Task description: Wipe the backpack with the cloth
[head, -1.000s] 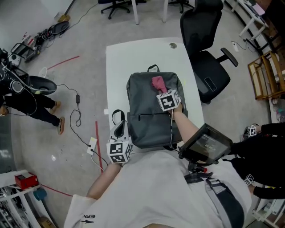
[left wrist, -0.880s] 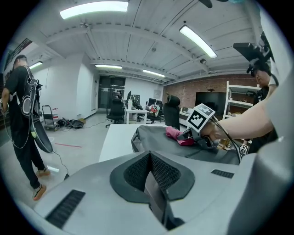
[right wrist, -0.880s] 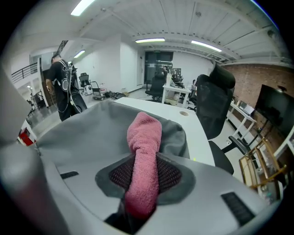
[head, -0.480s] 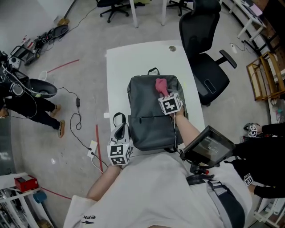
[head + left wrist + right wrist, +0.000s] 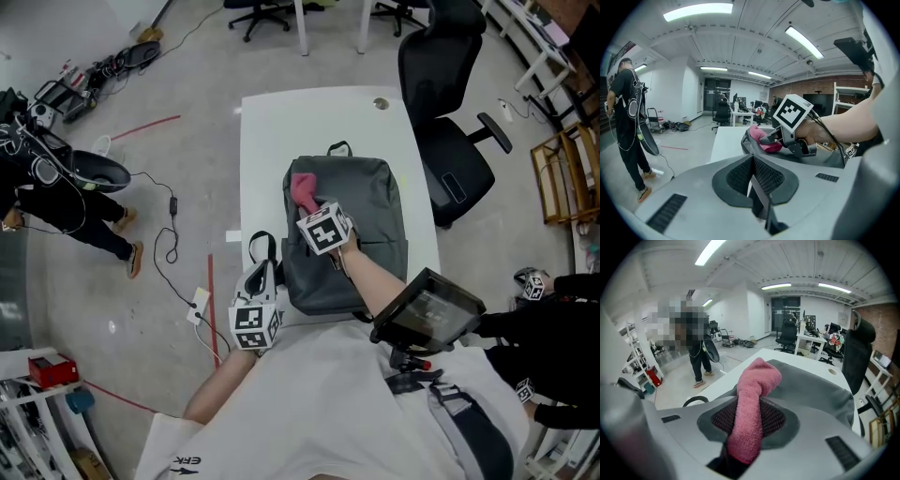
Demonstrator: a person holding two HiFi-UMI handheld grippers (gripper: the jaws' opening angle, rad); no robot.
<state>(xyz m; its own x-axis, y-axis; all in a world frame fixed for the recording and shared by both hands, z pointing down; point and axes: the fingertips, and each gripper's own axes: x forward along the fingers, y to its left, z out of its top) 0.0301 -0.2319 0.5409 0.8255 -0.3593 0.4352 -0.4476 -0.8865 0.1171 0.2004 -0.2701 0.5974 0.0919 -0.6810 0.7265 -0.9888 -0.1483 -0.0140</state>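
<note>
1. Since the earlier frames, the right tongs (image 5: pixel 309 204) have dragged the cloth (image 5: pixel 302 189) across the backpack (image 5: pixel 375 220), from its 1 o'clock side to its 11 o'clock corner. The left tongs (image 5: pixel 258 278) have stayed at the bag's 7 o'clock.
2. Head view: the grey backpack lies flat on the white desk (image 5: pixel 281 131), handle towards 12 o'clock. The pink cloth rests on the bag's 11 o'clock corner, pinched in the right tongs. A black strap loop (image 5: pixel 254 246) lies just at the tip of the left tongs, by the desk's 9 o'clock edge.
3. Left gripper view: the left tongs (image 5: pixel 752 161) are pressed together. A thin dark strip sits low in the seam; what it is cannot be told. At 1 o'clock beyond them, the right tongs (image 5: pixel 772 138) hold the cloth (image 5: pixel 761 136) on the backpack (image 5: pixel 829 158).
4. Right gripper view: the right tongs (image 5: pixel 749 414) are clamped on the cloth (image 5: pixel 757 380), which folds forward onto the backpack (image 5: pixel 811 390).
</note>
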